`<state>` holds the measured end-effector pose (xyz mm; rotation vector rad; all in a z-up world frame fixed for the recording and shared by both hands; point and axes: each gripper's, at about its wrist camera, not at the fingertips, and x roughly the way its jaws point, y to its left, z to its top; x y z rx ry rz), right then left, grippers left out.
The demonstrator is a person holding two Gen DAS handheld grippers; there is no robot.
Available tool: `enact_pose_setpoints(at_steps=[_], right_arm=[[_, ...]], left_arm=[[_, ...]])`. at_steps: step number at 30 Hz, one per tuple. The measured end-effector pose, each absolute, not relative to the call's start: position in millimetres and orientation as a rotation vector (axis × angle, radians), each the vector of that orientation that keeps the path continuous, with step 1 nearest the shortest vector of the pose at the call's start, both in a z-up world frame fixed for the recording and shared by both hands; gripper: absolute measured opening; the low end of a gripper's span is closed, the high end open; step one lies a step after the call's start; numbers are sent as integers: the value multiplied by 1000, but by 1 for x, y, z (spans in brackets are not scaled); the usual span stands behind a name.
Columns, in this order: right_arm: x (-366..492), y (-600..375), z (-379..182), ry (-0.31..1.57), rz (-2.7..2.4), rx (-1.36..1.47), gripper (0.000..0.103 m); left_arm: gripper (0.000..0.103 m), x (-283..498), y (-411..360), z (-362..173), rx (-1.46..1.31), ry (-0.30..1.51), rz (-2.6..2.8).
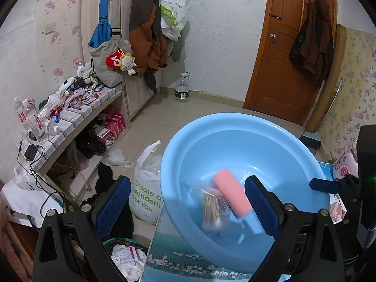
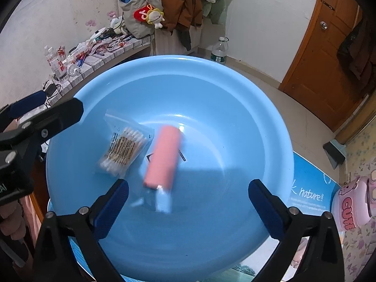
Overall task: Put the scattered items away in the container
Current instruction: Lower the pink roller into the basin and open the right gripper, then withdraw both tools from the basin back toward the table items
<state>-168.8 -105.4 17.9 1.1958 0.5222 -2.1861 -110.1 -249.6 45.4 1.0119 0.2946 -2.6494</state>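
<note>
A large light-blue basin (image 1: 235, 122) (image 2: 176, 61) sits on a printed table mat. Inside it lie a clear bag of cotton swabs (image 1: 211, 206) (image 2: 124, 148) and a pink roller with a pale handle (image 1: 232, 195) (image 2: 163, 157), which looks blurred. My right gripper (image 2: 188, 185) hangs open above the basin, the roller just beyond its fingers and untouched. My left gripper (image 1: 188, 183) is open too, straddling the basin's left rim with nothing pressed between its pads. A finger of the right gripper (image 1: 324, 185) shows at the basin's right rim in the left wrist view.
A white plastic bag (image 1: 145, 188) and a waste bin (image 1: 127, 256) stand on the floor left of the table. A cluttered shelf (image 1: 70, 117) runs along the left wall. A water bottle (image 1: 182, 89) and a brown door (image 1: 289, 58) lie behind. A pink case (image 2: 352, 202) sits at the right.
</note>
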Motion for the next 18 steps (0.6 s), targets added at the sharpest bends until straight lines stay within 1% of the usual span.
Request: enact_pose_setpoints(at_steps=[8,18], right_arm=[[-163,-93,26,449,-2202,1156,102],[-141,-74,55,414,-2368,995,102]], left_arm=[[98,-105,-244,48,1000,298,-2647],[99,-93,-232,57,979,289,-2673]])
